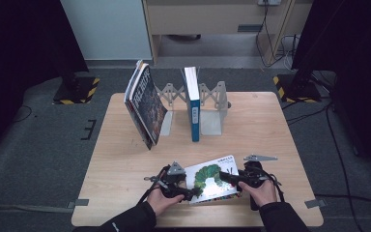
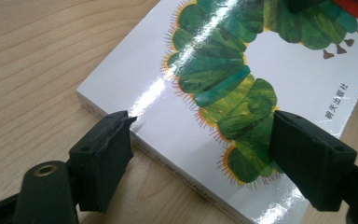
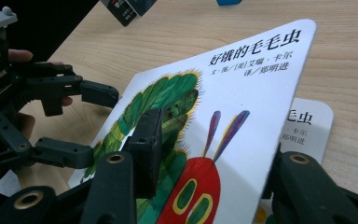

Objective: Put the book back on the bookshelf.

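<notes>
My pale wooden table [image 1: 125, 159] carries everything here. At its far side stands a grey metal expanding book rack [image 1: 211, 104] with scissor-style links and upright plates. Against the rack's left end leans a large dark-covered book [image 1: 147, 104], tilted, with a thinner volume behind it. In the rack's middle compartment a tall blue-spined book [image 1: 193, 104] stands upright, next to a plate; the compartment to its right holds nothing that I can make out. These books stand well apart from my hands, with bare wood between them and the near edge.

Near that edge lies the white glossy picture book with a green caterpillar on its cover [image 1: 212, 179], between my two grippers. In the right gripper view its front cover is raised off a page that bears the same title print.

My left gripper [image 2: 200, 156] stands with its black jaws wide, one at the book's spine edge and the other over the caterpillar; the pads do not press on it.

My right gripper [image 3: 212, 163] has one jaw on top of the lifted cover and the other beneath its edge; the pads clamp the cover, and the jaws have just been closing.
</notes>
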The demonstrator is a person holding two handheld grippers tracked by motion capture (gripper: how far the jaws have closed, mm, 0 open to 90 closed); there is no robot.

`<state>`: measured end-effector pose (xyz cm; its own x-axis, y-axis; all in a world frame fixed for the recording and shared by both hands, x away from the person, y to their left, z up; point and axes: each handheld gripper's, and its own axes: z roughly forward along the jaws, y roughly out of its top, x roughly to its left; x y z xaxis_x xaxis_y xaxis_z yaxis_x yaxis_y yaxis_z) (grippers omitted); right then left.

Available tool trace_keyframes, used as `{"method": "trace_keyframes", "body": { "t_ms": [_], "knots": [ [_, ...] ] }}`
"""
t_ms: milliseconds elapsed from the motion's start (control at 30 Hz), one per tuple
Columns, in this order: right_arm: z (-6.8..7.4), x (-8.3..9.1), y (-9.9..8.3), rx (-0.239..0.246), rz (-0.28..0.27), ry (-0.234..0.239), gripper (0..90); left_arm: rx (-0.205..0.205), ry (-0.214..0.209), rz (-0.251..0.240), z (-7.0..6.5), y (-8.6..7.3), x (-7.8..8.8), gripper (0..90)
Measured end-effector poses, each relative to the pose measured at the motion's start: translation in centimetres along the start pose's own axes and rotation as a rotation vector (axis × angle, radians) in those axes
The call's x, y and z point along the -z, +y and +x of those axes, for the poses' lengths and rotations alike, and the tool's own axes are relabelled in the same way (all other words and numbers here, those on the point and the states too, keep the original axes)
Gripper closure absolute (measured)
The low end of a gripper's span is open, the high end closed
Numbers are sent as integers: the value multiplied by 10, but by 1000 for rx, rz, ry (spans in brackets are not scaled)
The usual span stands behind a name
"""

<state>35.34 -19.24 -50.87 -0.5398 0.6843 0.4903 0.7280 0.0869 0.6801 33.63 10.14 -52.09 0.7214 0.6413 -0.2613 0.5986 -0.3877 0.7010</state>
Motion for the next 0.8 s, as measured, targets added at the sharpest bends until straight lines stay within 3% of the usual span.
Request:
{"method": "trace_keyframes", "body": {
  "t_ms": [233,367,667,800],
  "knots": [
    [0,3,3,-21,2,24,643,16,8,-18,5,3,5,209],
    [1,7,6,-30,-23,49,707,34,8,-33,9,4,8,205],
    [3,13,11,-28,-60,76,787,54,1,-55,12,6,12,200],
    [5,16,13,-6,-77,80,809,60,-5,-51,12,6,11,195]
  ]
}}
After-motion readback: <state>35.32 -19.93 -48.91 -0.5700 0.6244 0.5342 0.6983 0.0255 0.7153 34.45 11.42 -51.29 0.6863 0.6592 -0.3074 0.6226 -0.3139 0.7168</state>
